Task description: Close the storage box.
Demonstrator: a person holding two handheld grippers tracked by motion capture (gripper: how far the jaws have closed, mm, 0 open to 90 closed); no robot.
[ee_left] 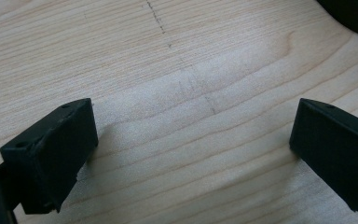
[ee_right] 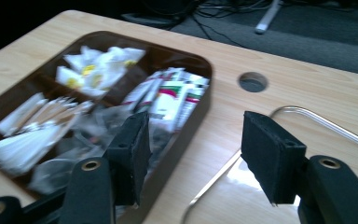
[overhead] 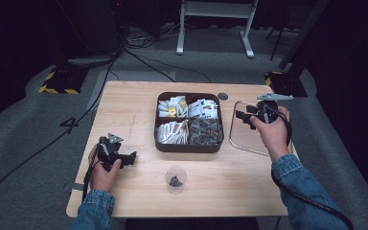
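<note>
High view: right gripper [overhead: 243, 117], jaws wide and empty, hovers over clear lid [overhead: 249, 142] at 3 o'clock of sachet tray [overhead: 189, 146]; sachet print unreadable. Left gripper [overhead: 130, 158], jaws wide, at 8 o'clock. Cup [overhead: 176, 179] at 6.

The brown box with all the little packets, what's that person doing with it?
A person holds a gripper in each hand. The right gripper hangs open above the clear lid, just beside the brown box of packets. The left gripper waits open over bare table. A small cup stands in front.
</note>
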